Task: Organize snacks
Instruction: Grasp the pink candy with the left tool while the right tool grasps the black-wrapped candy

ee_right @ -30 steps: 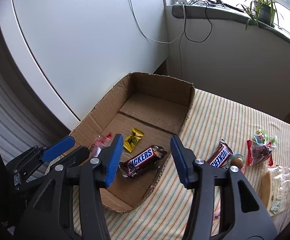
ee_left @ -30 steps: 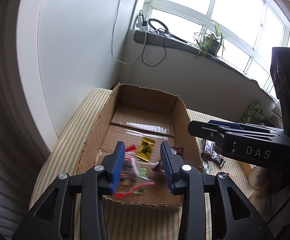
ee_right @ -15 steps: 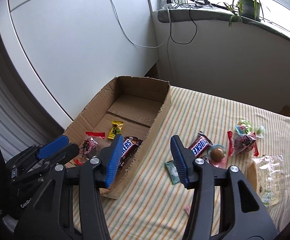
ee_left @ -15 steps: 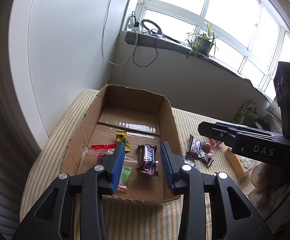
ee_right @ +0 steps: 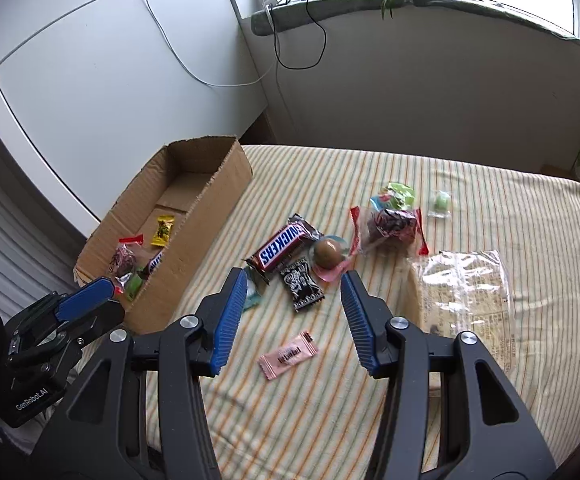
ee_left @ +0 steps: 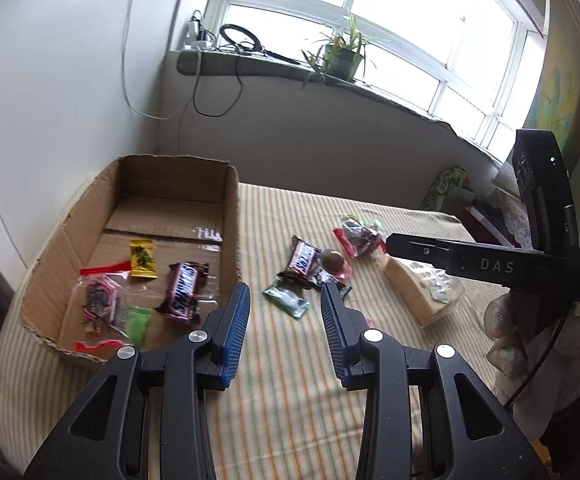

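Observation:
An open cardboard box [ee_left: 232,216] [ee_right: 226,196] on the striped tablecloth holds a Snickers bar [ee_left: 182,292], a yellow candy [ee_left: 143,259], a clear bag with a red strip [ee_left: 100,304] and a green sachet [ee_left: 137,322]. Right of the box lie a second Snickers bar [ee_right: 284,246] [ee_left: 302,258], a black sachet [ee_right: 302,284], a brown ball candy [ee_right: 327,252], a teal sachet [ee_left: 286,300], a pink sachet [ee_right: 288,354] and a red-edged bag [ee_right: 390,226]. My left gripper [ee_left: 285,308] is open and empty above the cloth beside the box. My right gripper [ee_right: 294,292] is open and empty above the black sachet.
A large clear bag with a pale loaf [ee_right: 462,300] lies at the right. A small green candy [ee_right: 441,202] and a green packet [ee_right: 396,196] lie farther back. A white cabinet [ee_right: 110,80] stands behind the box. The windowsill [ee_left: 290,72] carries cables and a plant.
Both grippers have swung right, away from the box and over the loose snacks on the cloth. The Snickers bar stays in the box. Both stay open.

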The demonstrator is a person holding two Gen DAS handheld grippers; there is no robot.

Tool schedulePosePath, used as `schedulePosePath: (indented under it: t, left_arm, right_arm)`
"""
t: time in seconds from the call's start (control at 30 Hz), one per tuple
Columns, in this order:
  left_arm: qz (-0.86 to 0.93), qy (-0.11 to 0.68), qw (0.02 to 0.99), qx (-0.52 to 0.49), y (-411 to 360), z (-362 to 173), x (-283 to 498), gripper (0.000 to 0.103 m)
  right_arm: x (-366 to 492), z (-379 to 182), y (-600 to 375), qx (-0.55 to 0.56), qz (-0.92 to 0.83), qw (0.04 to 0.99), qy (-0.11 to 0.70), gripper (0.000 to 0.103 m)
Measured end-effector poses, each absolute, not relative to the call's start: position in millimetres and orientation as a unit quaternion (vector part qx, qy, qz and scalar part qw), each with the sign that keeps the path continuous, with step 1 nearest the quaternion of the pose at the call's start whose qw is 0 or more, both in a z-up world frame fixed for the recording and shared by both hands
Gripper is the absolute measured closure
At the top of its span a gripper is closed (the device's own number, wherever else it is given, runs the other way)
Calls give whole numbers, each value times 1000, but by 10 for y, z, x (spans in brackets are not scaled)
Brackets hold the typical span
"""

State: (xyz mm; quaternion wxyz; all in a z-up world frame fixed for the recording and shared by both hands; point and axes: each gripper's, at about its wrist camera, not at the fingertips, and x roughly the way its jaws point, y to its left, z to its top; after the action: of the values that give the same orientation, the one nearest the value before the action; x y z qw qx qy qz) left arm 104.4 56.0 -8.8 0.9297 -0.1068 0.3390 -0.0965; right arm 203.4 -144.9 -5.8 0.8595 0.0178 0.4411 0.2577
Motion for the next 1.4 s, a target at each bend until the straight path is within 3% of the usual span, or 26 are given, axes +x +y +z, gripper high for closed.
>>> schedulePosePath:
  t: [0.4,0.53,0.9,1.4]
  left_arm:
    - [-185,403,893,-81,33,-477,1224,68]
    - [-196,415,886,-72,-47,-567,1301,68]
    - [-207,434,875,-54,-176,-695,1474,68]
    - [-211,450,867,-23,-421,-827,1697,68]
  right_arm:
    - [2281,-353,-1350,-1,312,817,484,52]
    - [2406,-473,-1253,-7,323,801,504,60]
    - [2595,-709,-1126,-2,326,781,533,63]
    - [2687,-845,-934,-40,319,785,529,64]
